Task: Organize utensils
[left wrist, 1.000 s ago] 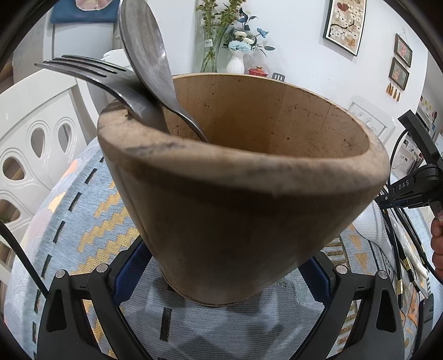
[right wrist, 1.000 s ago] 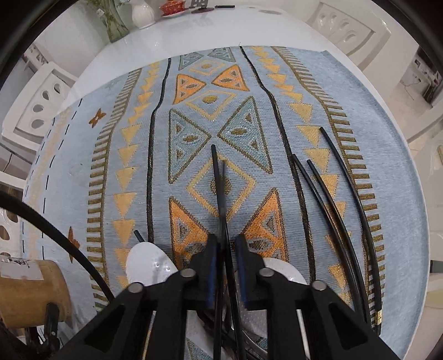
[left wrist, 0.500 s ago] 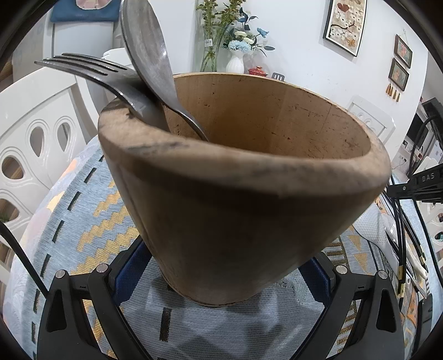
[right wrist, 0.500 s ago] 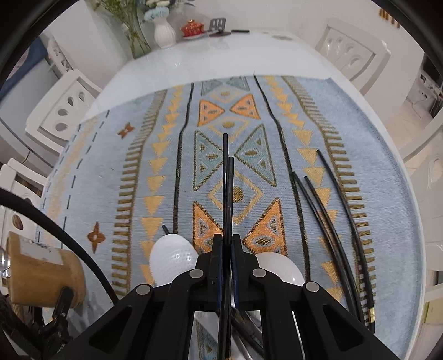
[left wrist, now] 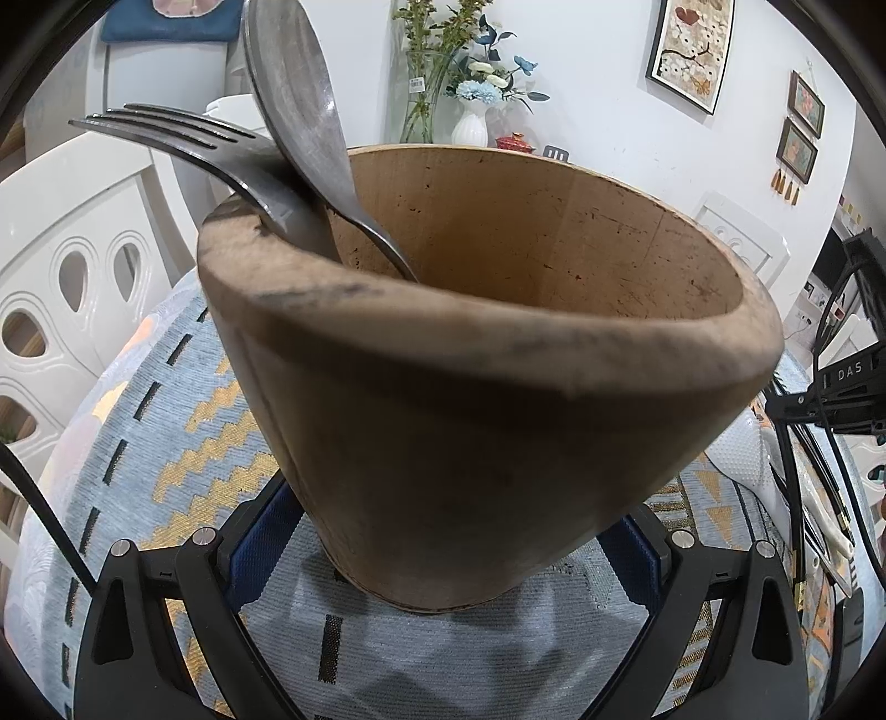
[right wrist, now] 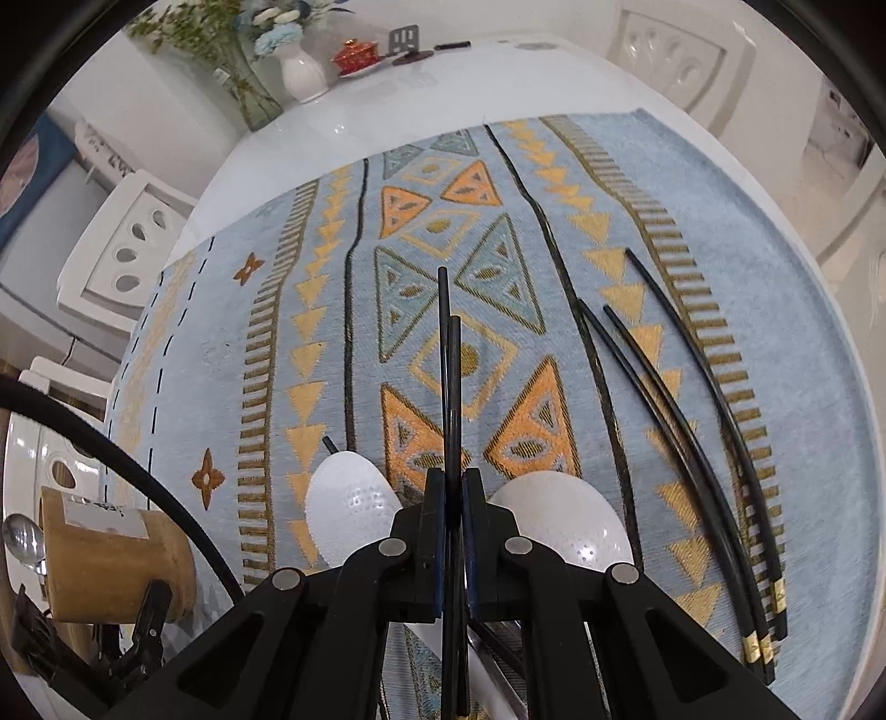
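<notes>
A wooden utensil holder [left wrist: 487,399] fills the left wrist view, with a metal fork [left wrist: 183,138] and a metal spoon [left wrist: 293,94] leaning on its left rim. My left gripper [left wrist: 443,534] is shut on the holder's lower part, blue pads pressed to both sides. In the right wrist view my right gripper [right wrist: 454,498] is shut on a pair of black chopsticks [right wrist: 447,354], which stick out forward above the patterned mat [right wrist: 775,310]. The holder [right wrist: 116,559] shows at the lower left. Three more black chopsticks [right wrist: 692,437] lie on the mat at the right. Two white paddle spoons [right wrist: 349,509] [right wrist: 559,520] lie just below the gripper.
The far end of the white table holds a vase of flowers [right wrist: 302,66] and a small red pot [right wrist: 357,55]. White chairs [right wrist: 133,243] [right wrist: 675,50] stand around the table. A black cable [right wrist: 138,471] arcs across the lower left. The table's right edge runs close to the loose chopsticks.
The right gripper's jaws closed onto the pair of chopsticks and rose with them, tilting the view toward the far table end. The left gripper and the holder stayed still.
</notes>
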Motion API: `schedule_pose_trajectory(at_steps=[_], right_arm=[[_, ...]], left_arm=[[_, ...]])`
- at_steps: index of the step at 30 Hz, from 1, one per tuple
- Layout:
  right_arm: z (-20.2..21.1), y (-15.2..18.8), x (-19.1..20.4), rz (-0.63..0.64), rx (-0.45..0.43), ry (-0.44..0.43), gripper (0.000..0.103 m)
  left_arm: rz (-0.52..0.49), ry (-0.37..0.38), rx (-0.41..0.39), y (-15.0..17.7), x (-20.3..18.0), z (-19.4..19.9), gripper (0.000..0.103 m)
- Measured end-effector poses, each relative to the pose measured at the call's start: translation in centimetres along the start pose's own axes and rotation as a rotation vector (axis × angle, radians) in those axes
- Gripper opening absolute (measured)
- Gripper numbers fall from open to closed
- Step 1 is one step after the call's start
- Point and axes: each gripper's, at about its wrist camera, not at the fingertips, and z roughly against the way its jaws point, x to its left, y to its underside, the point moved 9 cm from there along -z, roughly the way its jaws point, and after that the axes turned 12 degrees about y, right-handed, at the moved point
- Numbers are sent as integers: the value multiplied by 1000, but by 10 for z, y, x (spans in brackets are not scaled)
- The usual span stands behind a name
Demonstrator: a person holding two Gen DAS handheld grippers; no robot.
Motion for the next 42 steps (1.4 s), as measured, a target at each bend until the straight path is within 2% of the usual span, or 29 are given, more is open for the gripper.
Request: schedule_pose_trajectory(at_steps=[4, 8, 16, 25, 29, 33, 37, 39, 41, 42], right_arm=[[-12, 5, -6, -64, 71, -50, 5], [-19, 8, -10, -86, 118, -53, 6], [-19, 6, -8, -72, 99, -59, 7], [7, 3, 0, -65, -26, -90, 5], [-1, 4, 0, -63, -2, -64, 5], [-11, 2, -2, -117, 57, -88, 7], [-8, -1, -2, -108, 63, -93, 8], [-3, -3, -5, -97, 50, -85, 13], [1, -5, -7, -87, 37, -76, 26], [2, -6, -8, -85, 33, -73, 38]], left_arm=[[0, 0, 0, 0, 0, 0, 99], [0, 0, 0, 0, 0, 0, 99], [0, 0, 0, 0, 0, 0, 99], [0, 0, 1, 0, 0, 0, 99], [0, 0, 1, 0, 0, 0, 99], [0, 0, 1, 0, 0, 0, 99], [0, 0, 1, -1, 0, 0, 99], [0, 0, 1, 0, 0, 0, 99], [0, 0, 1, -1, 0, 0, 99], [0, 0, 1, -1, 0, 0, 99]])
